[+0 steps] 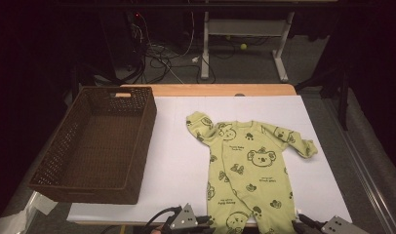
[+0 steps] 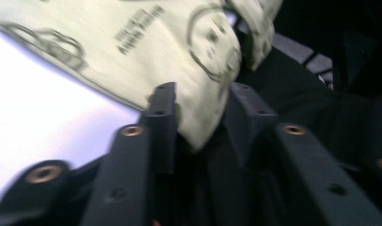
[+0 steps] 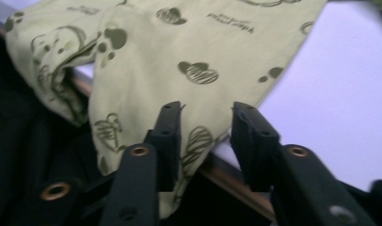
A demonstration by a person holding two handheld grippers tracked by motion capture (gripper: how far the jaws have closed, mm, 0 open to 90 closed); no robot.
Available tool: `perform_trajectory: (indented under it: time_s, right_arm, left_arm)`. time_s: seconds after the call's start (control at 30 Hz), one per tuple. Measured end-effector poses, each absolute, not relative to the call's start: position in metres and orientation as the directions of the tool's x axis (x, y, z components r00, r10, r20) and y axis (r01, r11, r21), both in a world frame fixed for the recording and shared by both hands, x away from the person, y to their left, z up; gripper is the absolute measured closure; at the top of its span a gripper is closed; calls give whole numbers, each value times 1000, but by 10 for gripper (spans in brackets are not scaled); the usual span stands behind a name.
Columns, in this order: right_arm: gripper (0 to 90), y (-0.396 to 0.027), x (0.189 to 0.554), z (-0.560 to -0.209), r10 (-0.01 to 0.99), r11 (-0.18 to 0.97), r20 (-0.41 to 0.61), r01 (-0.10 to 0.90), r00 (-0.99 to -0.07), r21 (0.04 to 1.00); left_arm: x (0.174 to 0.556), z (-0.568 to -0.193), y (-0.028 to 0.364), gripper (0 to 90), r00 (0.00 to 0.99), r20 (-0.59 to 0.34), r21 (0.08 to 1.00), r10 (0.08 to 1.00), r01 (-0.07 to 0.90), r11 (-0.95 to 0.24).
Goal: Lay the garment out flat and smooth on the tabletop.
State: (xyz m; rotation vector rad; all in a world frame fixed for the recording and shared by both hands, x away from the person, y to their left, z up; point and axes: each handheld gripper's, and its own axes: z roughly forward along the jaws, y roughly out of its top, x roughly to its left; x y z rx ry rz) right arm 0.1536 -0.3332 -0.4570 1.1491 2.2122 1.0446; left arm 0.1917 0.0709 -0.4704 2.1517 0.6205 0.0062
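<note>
**Two hand-held grippers at the near hem of a green baby suit**

A light green baby romper (image 1: 247, 168) printed with koala faces is lying flat on the white sheet (image 1: 181, 161) covering the desk (image 1: 208, 89), right of centre, its sleeves spreading toward the far side and its legs reaching the near edge. A dark woven basket (image 1: 96, 146) is sitting to the left of it, well apart from the garment.

The left hand-held gripper (image 2: 198, 101) is waiting at the near edge by the romper's left leg. In the left gripper view its jaws are standing partly apart, with the rounded foot end of the leg hanging between them; the picture is blurred, and the cloth seems to be brushing one jaw without being pinched.

The right hand-held gripper (image 3: 205, 120) is sitting at the near edge by the right leg. In the right gripper view its jaws are also standing partly apart, with the hem of the leg lying between them over the desk's edge, the pads not pressing on it.

Beyond the desk, cables (image 1: 159, 58) are trailing across the floor.
</note>
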Motion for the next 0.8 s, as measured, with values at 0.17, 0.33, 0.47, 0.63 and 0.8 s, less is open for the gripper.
perform_trajectory:
  time_s: [0.17, 0.33, 0.47, 0.63, 0.8]
  right_arm:
    - [536, -338, 161, -457, 849, 337, -33, 492, -528, 803]
    - [449, -341, 173, -457, 868, 305, -29, 486, -496, 819]
    - [399, -345, 191, -456, 881, 260, 5, 492, -473, 831]
    - [400, -350, 224, -447, 903, 238, -10, 480, -429, 844]
    - [500, -360, 266, -441, 922, 225, -26, 479, -387, 848]
  left_arm:
    - [209, -464, 74, 312, 853, -191, 787, 486, 429, -443]
    - [232, -459, 73, 113, 830, -205, 769, 519, 465, -439]
    - [256, -456, 72, 11, 806, -225, 749, 548, 502, -431]
    - [278, -453, 70, 0, 798, -209, 769, 565, 491, -409]
    - [274, -458, 74, 0, 807, -200, 786, 556, 471, -400]
